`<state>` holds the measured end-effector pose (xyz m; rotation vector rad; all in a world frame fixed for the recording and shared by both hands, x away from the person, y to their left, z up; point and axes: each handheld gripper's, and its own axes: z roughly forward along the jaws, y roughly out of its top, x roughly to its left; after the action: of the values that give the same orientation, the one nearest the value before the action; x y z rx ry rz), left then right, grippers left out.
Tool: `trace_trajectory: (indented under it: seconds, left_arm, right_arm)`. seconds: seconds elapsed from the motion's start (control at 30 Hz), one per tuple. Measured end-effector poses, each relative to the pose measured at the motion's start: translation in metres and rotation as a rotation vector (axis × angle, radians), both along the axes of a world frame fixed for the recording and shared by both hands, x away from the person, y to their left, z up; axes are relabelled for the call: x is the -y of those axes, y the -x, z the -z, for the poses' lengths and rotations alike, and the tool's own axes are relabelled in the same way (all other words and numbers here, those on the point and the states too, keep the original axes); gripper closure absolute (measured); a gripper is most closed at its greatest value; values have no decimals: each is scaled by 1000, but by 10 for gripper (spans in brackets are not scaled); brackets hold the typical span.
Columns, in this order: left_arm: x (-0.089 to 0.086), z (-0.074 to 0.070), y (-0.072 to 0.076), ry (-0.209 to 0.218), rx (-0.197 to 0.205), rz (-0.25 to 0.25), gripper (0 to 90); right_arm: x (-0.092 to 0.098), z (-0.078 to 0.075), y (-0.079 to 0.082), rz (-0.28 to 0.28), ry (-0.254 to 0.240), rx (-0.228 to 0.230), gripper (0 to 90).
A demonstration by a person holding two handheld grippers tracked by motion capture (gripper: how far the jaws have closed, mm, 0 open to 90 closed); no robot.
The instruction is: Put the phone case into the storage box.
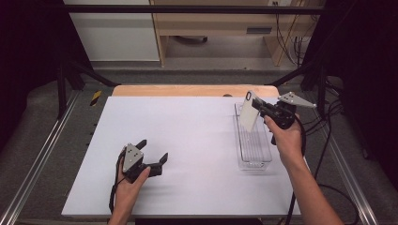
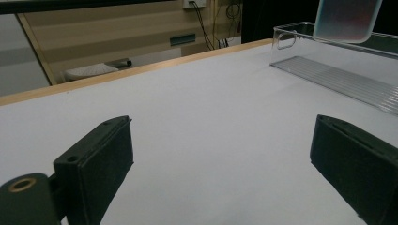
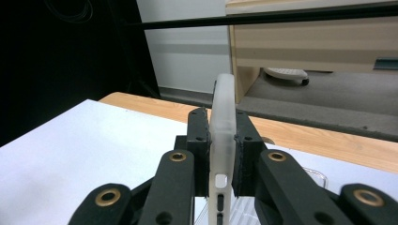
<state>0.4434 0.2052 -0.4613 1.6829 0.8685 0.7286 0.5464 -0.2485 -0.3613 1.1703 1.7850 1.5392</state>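
Observation:
My right gripper (image 1: 256, 104) is shut on a frosted translucent phone case (image 1: 248, 112), which it holds tilted above the far end of a clear plastic tray (image 1: 255, 166). In the right gripper view the case (image 3: 221, 108) stands edge-on, clamped between the two black pads (image 3: 199, 140). My left gripper (image 1: 153, 150) rests low over the white table sheet (image 1: 197, 140) at the front left, with its jaws wide apart and nothing between them. From the left gripper view, the tray (image 2: 300, 44) lies far to the right with the case (image 2: 347, 18) hanging over it.
The tray has a ribbed floor and lies lengthwise along the right side of the sheet. A wooden table edge (image 1: 187, 90) runs along the back. Metal rails flank the table, and cables (image 1: 324, 140) trail at the right. Wooden furniture stands behind.

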Motion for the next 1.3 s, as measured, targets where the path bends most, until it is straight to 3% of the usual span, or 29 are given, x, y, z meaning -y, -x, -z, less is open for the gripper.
trace_trajectory:
  seconds: [0.27, 0.57, 0.83, 1.3]
  left_arm:
    - [2, 1, 0, -19, -1, 3, 57]
    - [3, 2, -1, -19, -4, 6, 56]
    - [3, 2, -1, -18, -4, 1, 54]
    - [2, 1, 0, -14, 2, 3, 54]
  right_arm:
    - [-3, 14, -27, -5, 30, -20, 807]
    - [0, 26, -49, 13, 22, -49, 807]
    - [-1, 35, -54, 18, 22, -70, 807]
    - [-13, 38, -55, 52, 56, -60, 807]
